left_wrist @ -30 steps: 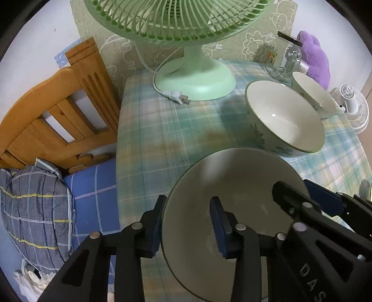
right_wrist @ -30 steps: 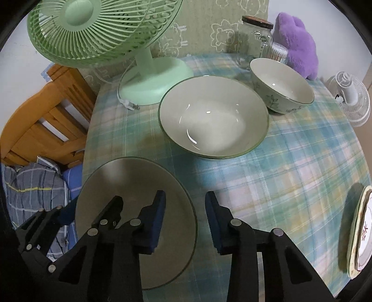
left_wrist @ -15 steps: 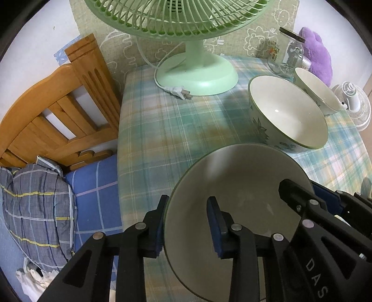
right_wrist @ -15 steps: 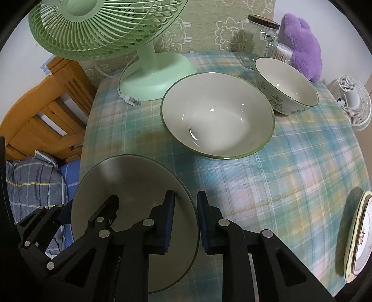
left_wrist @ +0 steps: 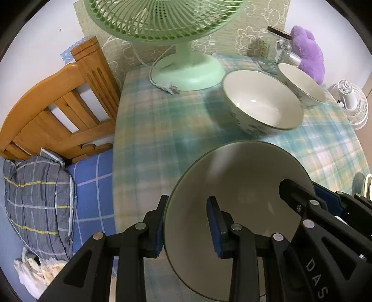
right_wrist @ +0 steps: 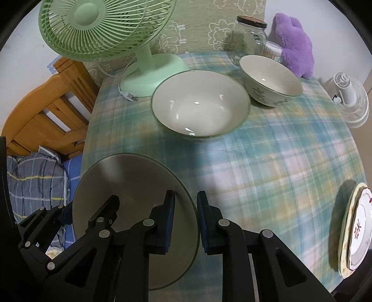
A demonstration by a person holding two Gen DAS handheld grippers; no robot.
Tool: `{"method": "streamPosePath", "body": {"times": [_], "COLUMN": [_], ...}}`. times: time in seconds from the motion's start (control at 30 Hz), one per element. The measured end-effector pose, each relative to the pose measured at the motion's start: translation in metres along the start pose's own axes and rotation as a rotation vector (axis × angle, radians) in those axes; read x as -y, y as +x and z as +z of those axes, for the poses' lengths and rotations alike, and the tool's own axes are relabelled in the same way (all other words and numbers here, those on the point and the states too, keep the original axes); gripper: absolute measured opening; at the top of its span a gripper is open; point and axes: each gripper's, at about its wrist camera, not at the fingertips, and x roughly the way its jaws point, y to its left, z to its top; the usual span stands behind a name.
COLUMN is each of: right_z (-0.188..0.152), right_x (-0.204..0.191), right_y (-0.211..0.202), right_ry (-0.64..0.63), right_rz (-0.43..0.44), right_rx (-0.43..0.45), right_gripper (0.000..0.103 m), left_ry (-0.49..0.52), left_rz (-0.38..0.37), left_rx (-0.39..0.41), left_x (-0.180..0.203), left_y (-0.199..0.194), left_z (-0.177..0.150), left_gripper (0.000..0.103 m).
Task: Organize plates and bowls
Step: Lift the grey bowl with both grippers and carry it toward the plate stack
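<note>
- Left gripper (left_wrist: 186, 223): its two blue-padded fingers straddled the near-left rim of the large green-rimmed bowl (left_wrist: 241, 192), one pad outside the wall and one inside; contact appeared firm, so the jaws were judged clamped on the rim.
- Right gripper (right_wrist: 185, 220): its fingers straddled the opposite rim of the same bowl, with a narrow gap on either side of the wall. Whether the pads actually pressed the rim could not be told.
- Pose: both tools entered from the near edge, angled forward and downward over the table (right_wrist: 267, 158), and faced each other across the bowl, each visible in the other's view. The bowl appeared tilted toward the left camera and seemed lifted, though its underside was hidden.
- Task objects farther out: a middle bowl (right_wrist: 200, 106) with a leaf pattern stood upright near the table centre, and a small bowl (right_wrist: 272, 81) stood just beside it toward the far right. A stack of plates (right_wrist: 355, 230) lay at the right edge, well apart from the bowls.
- Progress (judgement): the plates looked already gathered; the three bowls remained separate, so nesting was still outstanding.
- Surroundings: a green fan (left_wrist: 162, 21), a glass jar (right_wrist: 252, 37) and a purple plush toy (right_wrist: 293, 41) occupied the far side.
</note>
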Motion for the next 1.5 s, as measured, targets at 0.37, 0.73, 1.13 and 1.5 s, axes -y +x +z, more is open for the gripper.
{"method": "streamPosePath", "body": {"times": [0.37,0.73,1.13,1.5], "right_z": [-0.024,-0.046,-0.071,-0.092], "right_x": [0.054,0.124,0.175,0.196], "right_y": [-0.027,-0.046,-0.052,-0.047], "right_ry": [-0.039,-0.071,-0.096,-0.118], "right_rz": [0.01,0.013,0.019,0.021], "right_rx": [-0.004,-0.034,-0.075,-0.128], "right_gripper": [0.023,0.023,0.023,0.023], "left_ry": [-0.055,-0.108,-0.138,-0.156], "left_rz": [0.003,0.002,0.011,0.019], "left_rx": [-0.005,-0.034,-0.074,-0.129], "left_x": [0.058,0.126,0.176,0.193], "left_y": [-0.02,-0.032,-0.037,-0.031], "left_z": [-0.027,-0.05,-0.078,-0.099], "left_gripper": [0.032,0.031,0.031,0.032]}}
